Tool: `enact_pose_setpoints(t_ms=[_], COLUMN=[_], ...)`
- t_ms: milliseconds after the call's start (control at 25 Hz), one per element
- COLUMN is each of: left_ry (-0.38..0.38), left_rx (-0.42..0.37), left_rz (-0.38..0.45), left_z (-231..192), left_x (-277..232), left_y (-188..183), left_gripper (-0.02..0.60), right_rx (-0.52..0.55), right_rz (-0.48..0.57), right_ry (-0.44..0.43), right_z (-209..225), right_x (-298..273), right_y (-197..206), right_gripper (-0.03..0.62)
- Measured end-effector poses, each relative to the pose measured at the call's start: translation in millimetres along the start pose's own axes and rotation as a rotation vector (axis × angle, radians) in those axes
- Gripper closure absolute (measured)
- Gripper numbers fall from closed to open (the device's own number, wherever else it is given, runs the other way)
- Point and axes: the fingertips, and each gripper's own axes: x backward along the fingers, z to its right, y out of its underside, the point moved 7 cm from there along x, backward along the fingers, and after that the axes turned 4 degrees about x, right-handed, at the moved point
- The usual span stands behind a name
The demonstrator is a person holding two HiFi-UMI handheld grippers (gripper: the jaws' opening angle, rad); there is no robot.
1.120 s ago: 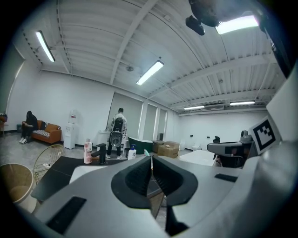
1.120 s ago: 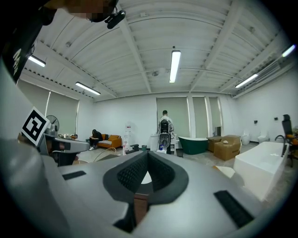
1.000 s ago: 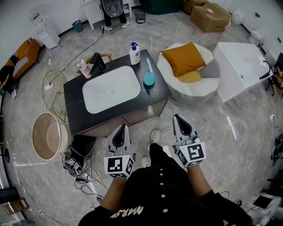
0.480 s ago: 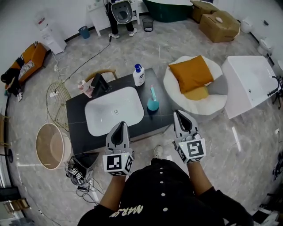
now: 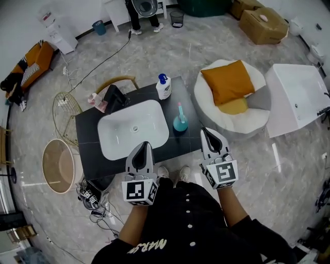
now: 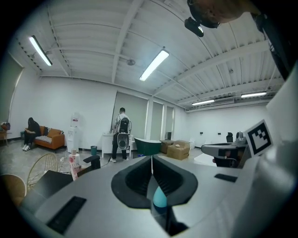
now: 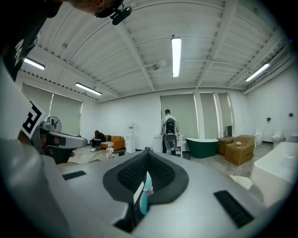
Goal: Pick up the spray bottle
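Note:
The teal spray bottle (image 5: 180,119) stands upright on the black counter (image 5: 88,157), just right of the white sink (image 5: 133,129). My left gripper (image 5: 144,148) is shut and empty, its tip over the counter's front edge below the sink. My right gripper (image 5: 206,133) is also shut and empty, at the counter's right front corner, a little right of and nearer than the bottle. Through the left gripper's closed jaws the spray bottle (image 6: 159,197) shows as a teal shape. The right gripper view shows the spray bottle (image 7: 145,195) the same way.
A white pump bottle (image 5: 163,86), a black faucet (image 5: 114,96) and a pink bottle (image 5: 96,100) stand along the counter's far side. A white pouf with an orange cushion (image 5: 229,82) is to the right, a woven basket (image 5: 58,165) and cables (image 5: 90,198) to the left. A person (image 5: 139,7) stands far off.
Both grippers have moved forward to the counter, side by side. Their tips now reach its front edge, and both stay shut.

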Motion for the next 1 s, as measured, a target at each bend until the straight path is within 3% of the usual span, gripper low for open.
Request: enact_pose_setpoints(t_ms=[240,360,480,680,1000], left_ry=[0.045,0.068,0.095,0.101,0.064], left_rx=[0.004,0.013,0.024,0.044,0.069], left_rz=[-0.081,-0.107,-0.153,-0.156,-0.247], left_z=[-10.3,-16.1,-20.4,-33.6,-57.6], left_x=[-15.3,-21.6,-22.8,-20.0,-8.1], left_y=[16.6,31.0,48.7,81.1,124.0], left_gripper=[0.565,0.565,0.565,0.565,0.565], right_rx=[-0.047,-0.048,-0.059,-0.071,-0.014], right_rz=[-0.065,-0.134,-0.202,-0.266,-0.169], right_ry=[-0.011,-0.040,-0.054,-0.010,0.039], right_z=[-7.5,-13.9,-23.6,-22.4,-18.8], right_x=[-24.8,-44.8,-66.2,-119.5,-165.9], right_y=[21.5,48.8,79.6,134.3,161.9], right_gripper=[0.599,0.454,0.378,0.339,0.344])
